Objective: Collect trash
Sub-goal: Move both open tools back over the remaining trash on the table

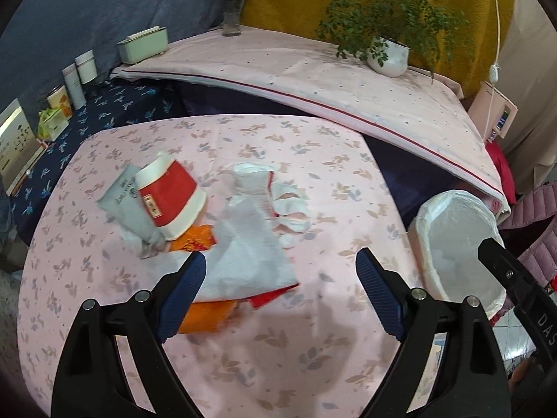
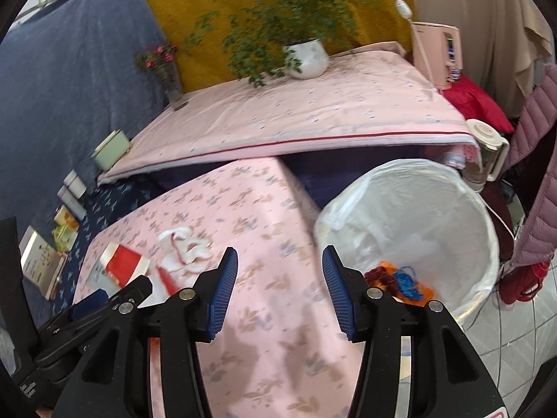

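On the desk (image 1: 104,278) lie one red paper cup (image 1: 170,198) and two orange wrappers (image 1: 205,317). Both left gripper (image 1: 280,278) and right gripper (image 2: 280,275) have released, empty jaws.

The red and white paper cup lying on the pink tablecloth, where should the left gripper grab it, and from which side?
Probably the white rim of the paper cup. It lies tipped over on flat wrappers, mouth towards the left gripper, whose jaws are open and empty. Come from above and pinch one wall at the rim; the tapered body looks wide for these jaws.

The table's (image 1: 313,348) near edge lay bare and passable. Trash (image 1: 209,230) crowded its left middle. The lined bin (image 2: 410,216) stood just off its right edge.
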`<state>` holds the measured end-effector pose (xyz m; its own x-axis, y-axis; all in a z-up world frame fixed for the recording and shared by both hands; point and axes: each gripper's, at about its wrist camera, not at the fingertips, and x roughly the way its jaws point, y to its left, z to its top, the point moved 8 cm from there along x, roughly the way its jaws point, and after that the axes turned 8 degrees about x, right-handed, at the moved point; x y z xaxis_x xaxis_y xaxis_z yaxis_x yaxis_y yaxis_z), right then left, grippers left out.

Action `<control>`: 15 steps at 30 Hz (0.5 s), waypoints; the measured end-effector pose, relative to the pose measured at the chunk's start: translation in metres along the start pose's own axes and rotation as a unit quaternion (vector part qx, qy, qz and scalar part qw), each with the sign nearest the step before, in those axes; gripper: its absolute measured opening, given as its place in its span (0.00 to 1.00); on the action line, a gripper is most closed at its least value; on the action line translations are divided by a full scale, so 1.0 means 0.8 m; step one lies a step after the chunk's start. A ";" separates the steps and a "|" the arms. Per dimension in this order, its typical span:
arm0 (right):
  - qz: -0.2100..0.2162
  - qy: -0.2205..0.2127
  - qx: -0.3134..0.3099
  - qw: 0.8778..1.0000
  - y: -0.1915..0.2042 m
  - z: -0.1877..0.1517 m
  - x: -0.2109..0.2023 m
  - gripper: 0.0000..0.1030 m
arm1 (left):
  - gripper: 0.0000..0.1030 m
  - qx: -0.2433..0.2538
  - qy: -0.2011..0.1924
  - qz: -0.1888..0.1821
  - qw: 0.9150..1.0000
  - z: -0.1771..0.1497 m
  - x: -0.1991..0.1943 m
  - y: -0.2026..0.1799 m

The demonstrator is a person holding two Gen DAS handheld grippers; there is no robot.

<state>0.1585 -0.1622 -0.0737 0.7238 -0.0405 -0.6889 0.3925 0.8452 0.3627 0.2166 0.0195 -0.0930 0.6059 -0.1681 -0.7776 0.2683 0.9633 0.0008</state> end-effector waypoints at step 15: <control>0.060 0.077 -0.109 0.989 0.161 -0.100 0.050 0.48 | 0.81 -0.080 0.033 0.082 0.993 -0.060 0.000 0.174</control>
<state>0.1926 -0.0128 -0.1050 0.6565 0.1341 -0.7423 0.1649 0.9347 0.3147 0.2177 0.1639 -0.1232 0.5792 0.0021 -0.8151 0.0455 0.9984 0.0349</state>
